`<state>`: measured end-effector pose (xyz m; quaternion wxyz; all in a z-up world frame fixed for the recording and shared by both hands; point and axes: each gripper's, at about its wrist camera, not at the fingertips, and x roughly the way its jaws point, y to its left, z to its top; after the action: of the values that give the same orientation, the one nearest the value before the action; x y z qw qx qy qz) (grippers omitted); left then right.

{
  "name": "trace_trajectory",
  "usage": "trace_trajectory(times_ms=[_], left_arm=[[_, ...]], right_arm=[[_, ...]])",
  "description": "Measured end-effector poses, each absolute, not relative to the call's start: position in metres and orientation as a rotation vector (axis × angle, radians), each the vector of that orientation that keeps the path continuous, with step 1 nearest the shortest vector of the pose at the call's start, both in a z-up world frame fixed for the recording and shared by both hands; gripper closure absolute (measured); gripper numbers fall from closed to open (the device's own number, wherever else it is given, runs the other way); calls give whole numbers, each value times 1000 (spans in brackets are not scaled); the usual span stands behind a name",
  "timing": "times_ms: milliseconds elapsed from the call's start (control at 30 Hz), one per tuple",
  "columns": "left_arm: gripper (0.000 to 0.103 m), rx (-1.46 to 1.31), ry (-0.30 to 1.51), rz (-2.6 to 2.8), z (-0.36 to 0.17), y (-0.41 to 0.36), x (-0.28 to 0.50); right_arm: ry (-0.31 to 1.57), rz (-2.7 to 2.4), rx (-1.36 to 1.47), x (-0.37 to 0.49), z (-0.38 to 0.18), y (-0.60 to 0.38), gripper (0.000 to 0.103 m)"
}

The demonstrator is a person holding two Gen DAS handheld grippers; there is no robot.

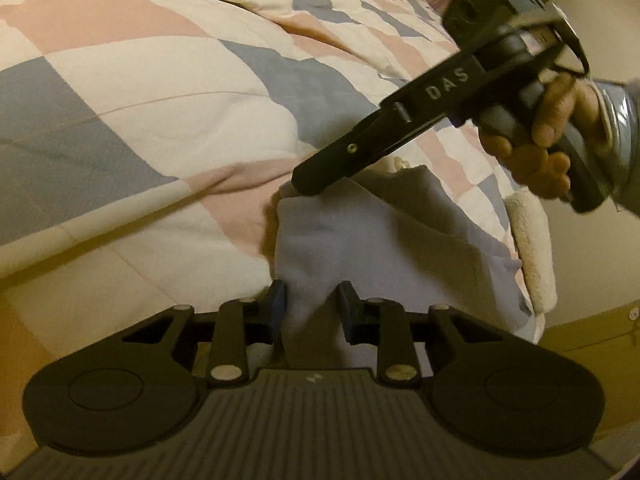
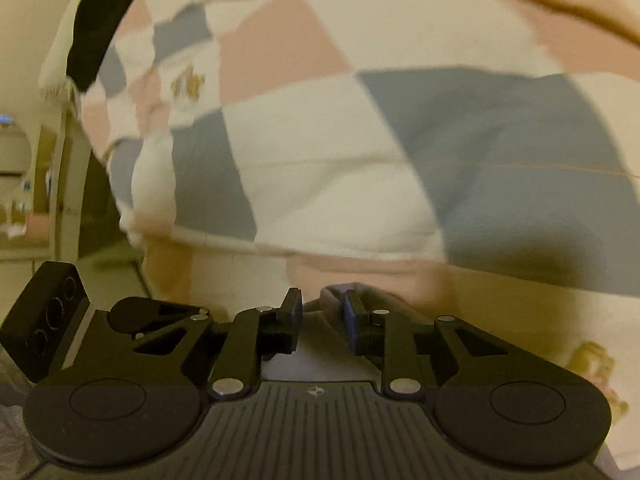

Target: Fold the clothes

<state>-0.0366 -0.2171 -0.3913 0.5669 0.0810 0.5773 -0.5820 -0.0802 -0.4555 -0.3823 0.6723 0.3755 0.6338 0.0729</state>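
Lavender garment (image 1: 380,248), soft and light, lay bunched at the near edge of a checked quilt (image 1: 160,92) on a bed, likely to sag and slide unless pinched at its hems. Left gripper (image 1: 312,300) had 1 fold of it pinched between its 2 pads. Right gripper (image 1: 310,184) touched the far corner; in its own blurred view, cloth sat between narrowly parted jaws, grip uncertain. Beyond lay open quilt; bed's edge was close.

We see the right wrist view smeared by motion, the quilt (image 2: 304,128) soft-edged. The lavender garment (image 1: 384,240) vanishes behind the left gripper (image 1: 312,300); the right gripper (image 1: 308,188) hides its far corner.
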Motion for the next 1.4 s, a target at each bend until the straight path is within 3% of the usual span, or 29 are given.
trace_trajectory(times_ms=[67,167,267,333,400,533,667,867,933,1067,1167,1233,1367,1400], left_arm=[[82,203,1339,-1370,-391,-217,-38],[82,204,1336,-1364,-390,-217,-38],[82,218,1332,-1361,-391,-218,-39],[82,228,1330,-1361,-392,-219,-40],[83,237,1326,-1363,-393,-219,-41],[85,252,1291,-1372,-391,-215,-44],[87,292,1308,-1354,-398,-215,-46],[87,302,1299,-1341,-382,-216,-40],[87,325,1302,-1343,-381,-219,-40],[85,325,1318,-1337,-384,-227,-41],[84,341,1317,-1338,-390,-235,-43],[86,377,1298,-1344,-390,-240,-46],[85,400,1322,-1336,-388,-244,-43],[83,403,1330,-1333,-385,-245,-39]], right_arm=[[1456,160,837,-76,-387,-455,94],[1461,111,897,-78,-394,-464,95],[1469,96,961,-83,-398,-470,74],[1485,101,945,-83,-402,-466,70],[1481,94,961,-83,-407,-464,90],[1364,42,1058,-92,-406,-474,100],[1215,-153,1127,-127,-410,-495,102],[937,-285,1068,-160,-361,-493,93],[1008,-180,946,-155,-348,-470,88],[1142,-33,791,-141,-347,-440,88],[1162,-27,769,-140,-358,-437,77],[1177,3,733,-138,-367,-433,100],[1123,-89,684,-144,-363,-438,102],[1103,-153,687,-150,-359,-440,94]])
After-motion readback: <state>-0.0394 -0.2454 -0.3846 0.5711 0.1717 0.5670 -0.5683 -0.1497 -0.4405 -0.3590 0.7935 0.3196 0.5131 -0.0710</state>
